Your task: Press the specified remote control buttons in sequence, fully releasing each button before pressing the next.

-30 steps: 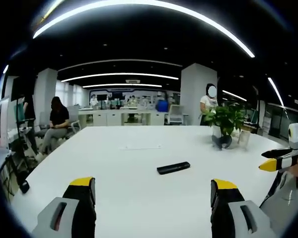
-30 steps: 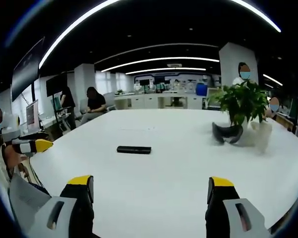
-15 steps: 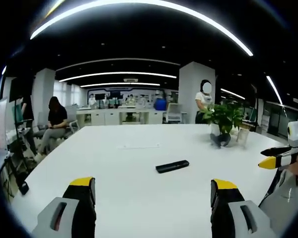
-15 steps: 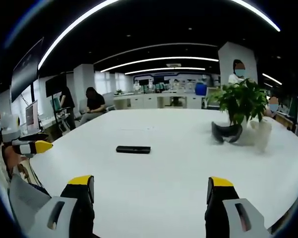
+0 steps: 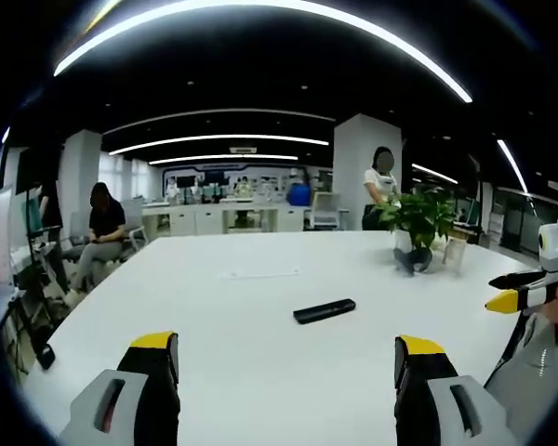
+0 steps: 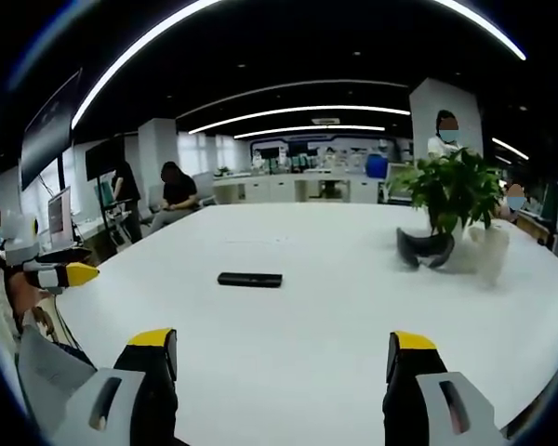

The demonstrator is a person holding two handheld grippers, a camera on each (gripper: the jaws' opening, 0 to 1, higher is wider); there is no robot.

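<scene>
A slim black remote control (image 5: 324, 310) lies flat on the big white table (image 5: 260, 372), well ahead of my left gripper (image 5: 285, 358), which is open with nothing between its yellow-tipped jaws. The right gripper view has the same remote (image 6: 249, 279) left of centre, far beyond my right gripper (image 6: 281, 358), also open and empty. The right gripper's yellow tip (image 5: 507, 299) pokes in at the right edge of the left gripper view. The left gripper's yellow tip (image 6: 65, 274) enters the right gripper view from the left.
A potted green plant (image 6: 453, 200) with a dark object at its base (image 6: 426, 249) stands on the table's far right. A thin pale strip (image 5: 260, 274) lies beyond the remote. People sit and stand around the office behind the table.
Both views have shifted only slightly with the hands. The remote has stayed put and both grippers have stayed open.
</scene>
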